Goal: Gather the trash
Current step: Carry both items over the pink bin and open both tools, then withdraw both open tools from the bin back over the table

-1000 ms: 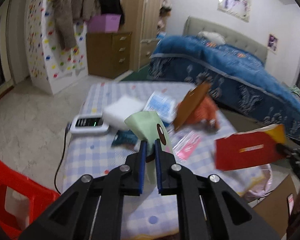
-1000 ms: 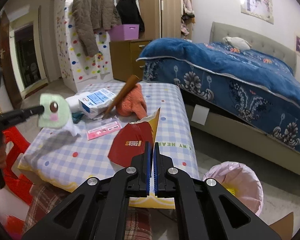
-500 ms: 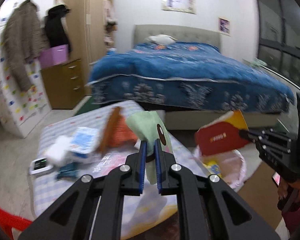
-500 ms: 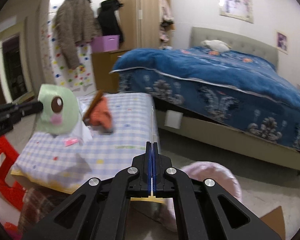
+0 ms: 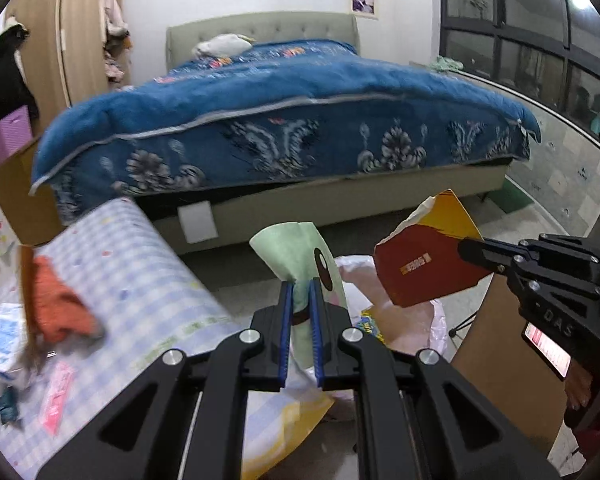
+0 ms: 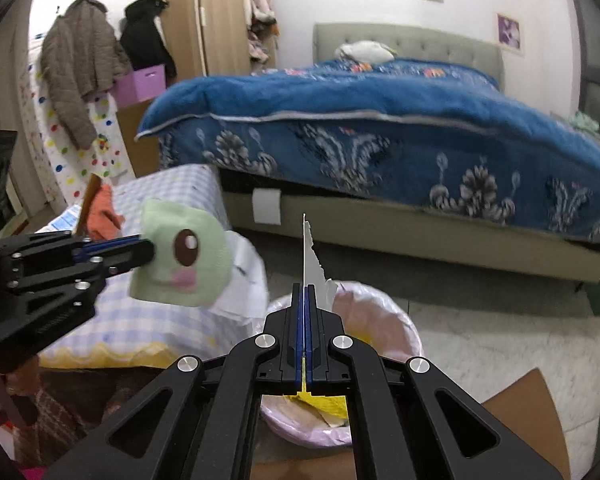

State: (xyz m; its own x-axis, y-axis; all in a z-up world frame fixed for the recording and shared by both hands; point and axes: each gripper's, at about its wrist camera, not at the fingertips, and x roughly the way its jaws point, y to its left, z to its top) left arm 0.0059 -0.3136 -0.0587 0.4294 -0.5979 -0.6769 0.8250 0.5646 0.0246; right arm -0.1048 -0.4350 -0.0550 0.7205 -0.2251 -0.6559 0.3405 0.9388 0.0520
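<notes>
My left gripper (image 5: 301,286) is shut on a pale green cartoon-face wrapper (image 5: 300,252), held in the air past the table's edge; the wrapper also shows in the right wrist view (image 6: 180,256). My right gripper (image 6: 304,292) is shut on a torn red and yellow paper packet (image 5: 424,264), seen edge-on in its own view (image 6: 310,256). The packet hangs above a bin with a pink liner (image 6: 384,320); the bin also shows in the left wrist view (image 5: 404,320). Yellow trash lies inside it.
A low table with a blue checked cloth (image 5: 148,292) holds an orange cloth (image 5: 60,312), a pink packet (image 5: 58,396) and a tissue pack (image 5: 4,336). A bed with a blue quilt (image 5: 284,120) stands behind. A cardboard box (image 6: 520,412) is beside the bin.
Both grippers have swung right from over the table toward the bin, carrying their items. The bin now sits directly under the right gripper.
</notes>
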